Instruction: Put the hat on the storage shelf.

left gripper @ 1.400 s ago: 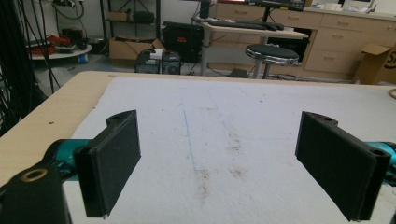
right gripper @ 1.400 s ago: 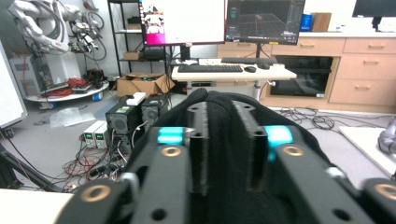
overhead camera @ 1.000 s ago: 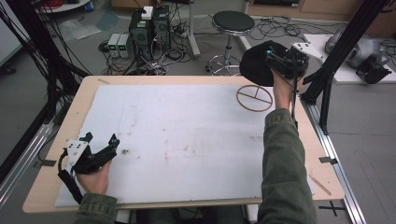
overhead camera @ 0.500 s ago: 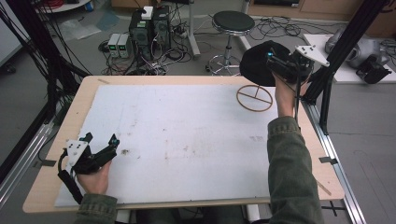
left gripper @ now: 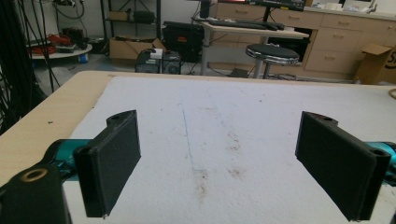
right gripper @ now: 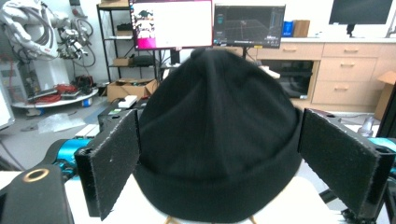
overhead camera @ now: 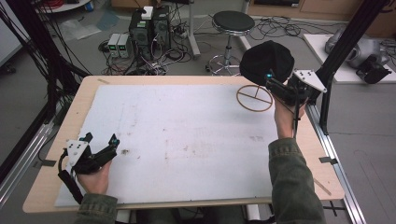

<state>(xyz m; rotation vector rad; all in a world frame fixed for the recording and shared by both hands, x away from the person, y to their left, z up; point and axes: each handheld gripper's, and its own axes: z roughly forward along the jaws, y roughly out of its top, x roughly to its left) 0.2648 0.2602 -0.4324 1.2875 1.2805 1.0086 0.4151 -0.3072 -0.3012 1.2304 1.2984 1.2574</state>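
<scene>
- Lately, your right gripper (overhead camera: 273,84) had travelled from above the wooden ring stand (overhead camera: 254,98) to the stand's far right edge, sinking toward the black beanie (overhead camera: 266,59) on the way; its jaws had just been opening, and the hat's brim lay between them without being pressed.
- Item: black beanie. It sat upright on a form at the back of the ring stand, just beyond the stand's far rim and over the table's (overhead camera: 60,140) back edge.
- Position against the fingers (right gripper: 114,163): in the right gripper view the hat (right gripper: 217,135) stood centred between the two pads, brim level with them; the pads flanked it very closely, and whether either brushed the cloth cannot be told.
- Judgement: you appeared lined up for a grasp at the brim; closing would come next.
- Item: your left gripper (overhead camera: 100,142). It rested on the white sheet (overhead camera: 187,135), well apart from the ring stand at the near left corner, jaws spread wide with nothing between them.
</scene>
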